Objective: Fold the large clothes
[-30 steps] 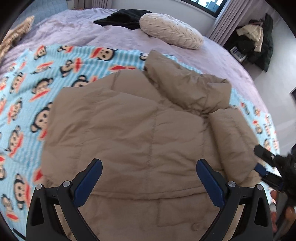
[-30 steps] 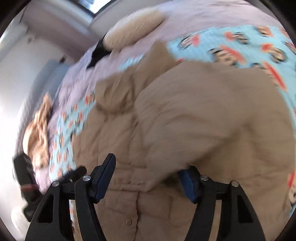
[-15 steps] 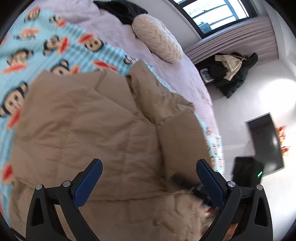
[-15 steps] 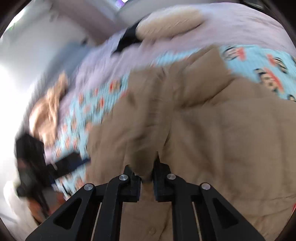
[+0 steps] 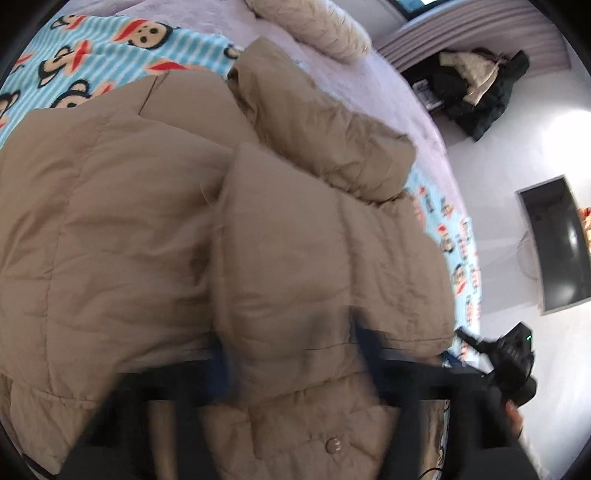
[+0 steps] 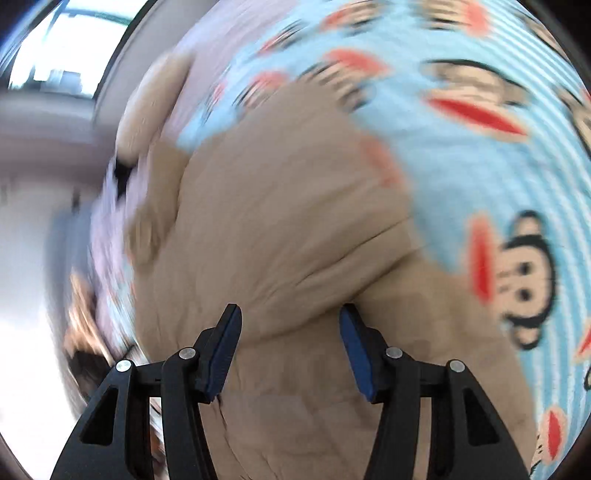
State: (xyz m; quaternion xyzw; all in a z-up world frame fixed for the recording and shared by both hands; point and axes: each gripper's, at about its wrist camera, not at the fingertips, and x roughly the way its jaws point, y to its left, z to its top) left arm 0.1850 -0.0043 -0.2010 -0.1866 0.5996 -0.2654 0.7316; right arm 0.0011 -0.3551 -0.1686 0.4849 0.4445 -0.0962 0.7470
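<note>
A tan puffer jacket [image 5: 155, 221] lies spread on a bed over a blue monkey-print blanket [image 5: 110, 48]. One sleeve [image 5: 295, 258] is folded over onto the jacket's body. My left gripper [image 5: 291, 354] is blurred, its jaws apart around a bulge of the folded sleeve. In the right wrist view the jacket [image 6: 277, 240] fills the middle on the blanket [image 6: 480, 110]. My right gripper [image 6: 290, 350] is open, its blue pads either side of a jacket fold without pinching it. The right gripper [image 5: 506, 362] also shows at the bed's right edge in the left wrist view.
A cream knitted pillow [image 5: 314, 26] lies at the head of the bed on a lilac cover [image 5: 388, 85]. Dark clothes [image 5: 469, 85] are piled on the floor by the curtain. A dark screen [image 5: 554, 243] leans at the right wall.
The sleeve has been folded over onto the jacket's body. My right gripper was shut on the jacket half a second ago and has opened. My left gripper narrowed its jaws around the sleeve.
</note>
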